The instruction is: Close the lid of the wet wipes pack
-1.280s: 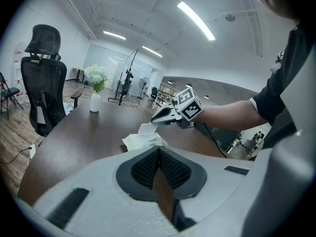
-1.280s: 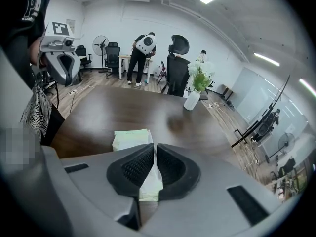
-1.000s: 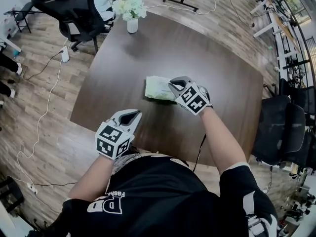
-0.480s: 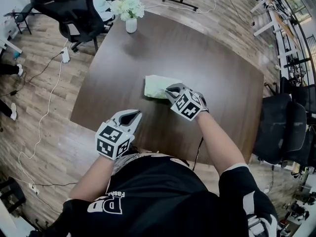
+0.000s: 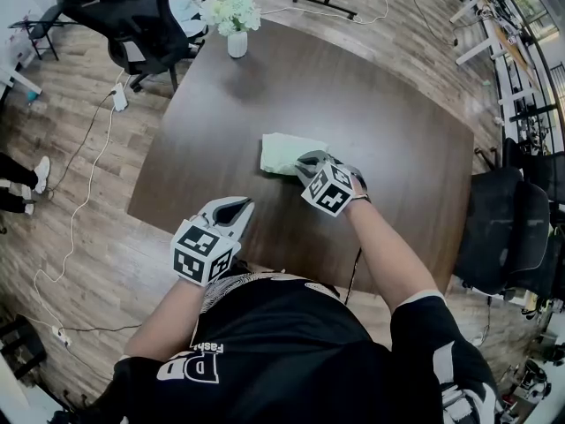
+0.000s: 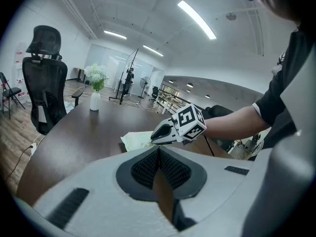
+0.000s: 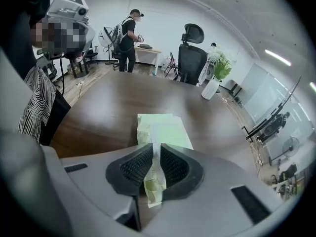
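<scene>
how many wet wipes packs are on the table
1: the wet wipes pack near the middle of the table; the flower vase stands apart at the far edge. No other shows.

Head view: right gripper (image 5: 305, 161) covers near end of wet wipes pack (image 5: 282, 151); lid cannot be made out. Near edge of bench (image 5: 380, 131) hidden by person's torso (image 5: 282, 343).

Right gripper view: pack's near end hidden behind gripper body. Thin flap (image 7: 152, 181) between fingers (image 7: 134, 166), which have just been opening and stand slightly apart. Background: distant person (image 7: 129, 39) too small for detail.
</scene>
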